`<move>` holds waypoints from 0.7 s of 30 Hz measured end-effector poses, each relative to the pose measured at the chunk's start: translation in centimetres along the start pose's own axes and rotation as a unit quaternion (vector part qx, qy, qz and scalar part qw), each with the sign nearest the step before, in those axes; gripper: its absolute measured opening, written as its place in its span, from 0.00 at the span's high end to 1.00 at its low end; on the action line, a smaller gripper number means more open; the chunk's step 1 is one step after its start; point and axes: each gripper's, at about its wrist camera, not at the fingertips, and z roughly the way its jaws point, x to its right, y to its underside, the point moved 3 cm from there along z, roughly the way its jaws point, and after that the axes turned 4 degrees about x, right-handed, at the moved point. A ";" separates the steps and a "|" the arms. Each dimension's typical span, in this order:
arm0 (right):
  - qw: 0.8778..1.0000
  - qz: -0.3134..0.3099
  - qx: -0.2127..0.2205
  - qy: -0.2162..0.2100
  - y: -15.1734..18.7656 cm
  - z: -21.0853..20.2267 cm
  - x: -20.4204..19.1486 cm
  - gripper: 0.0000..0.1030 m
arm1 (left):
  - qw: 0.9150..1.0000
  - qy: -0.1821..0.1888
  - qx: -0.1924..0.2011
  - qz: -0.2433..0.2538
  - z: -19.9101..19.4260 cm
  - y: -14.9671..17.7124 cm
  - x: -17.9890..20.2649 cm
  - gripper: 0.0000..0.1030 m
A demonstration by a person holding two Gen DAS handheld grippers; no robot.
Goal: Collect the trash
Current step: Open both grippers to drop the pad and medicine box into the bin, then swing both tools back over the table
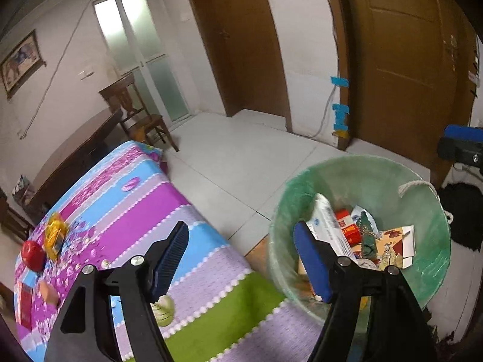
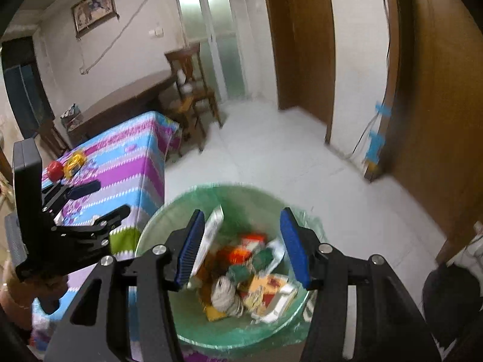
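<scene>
Right wrist view: right gripper is hovering over bin, jaws apart, empty; left gripper jaws wide, heading benchward for remaining trash.

Dim room lit by a glaring frosted door; motion blur, bowed fisheye edges, dark corners.

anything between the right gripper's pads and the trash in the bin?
No. Right wrist view: right gripper is open above the bin, only air down to the trash.
</scene>
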 end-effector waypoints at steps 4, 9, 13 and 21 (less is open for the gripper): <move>0.998 -0.020 0.066 0.015 -1.0 -1.6 -2.4 0.47 | 1.000 -0.021 0.014 -0.013 -1.7 0.4 -2.1 0.29; 0.988 -0.050 0.146 0.024 -1.4 -2.9 -6.0 0.37 | 0.998 -0.041 0.021 -0.041 -3.8 1.4 -5.8 0.29; 0.980 -0.050 0.192 0.008 -1.2 -2.9 -9.3 0.30 | 0.995 -0.064 0.021 -0.079 -5.5 2.5 -10.3 0.29; 0.978 -0.105 0.126 -0.128 0.6 1.9 -20.0 0.24 | 0.973 -0.145 -0.022 -0.178 -7.6 7.1 -24.7 0.21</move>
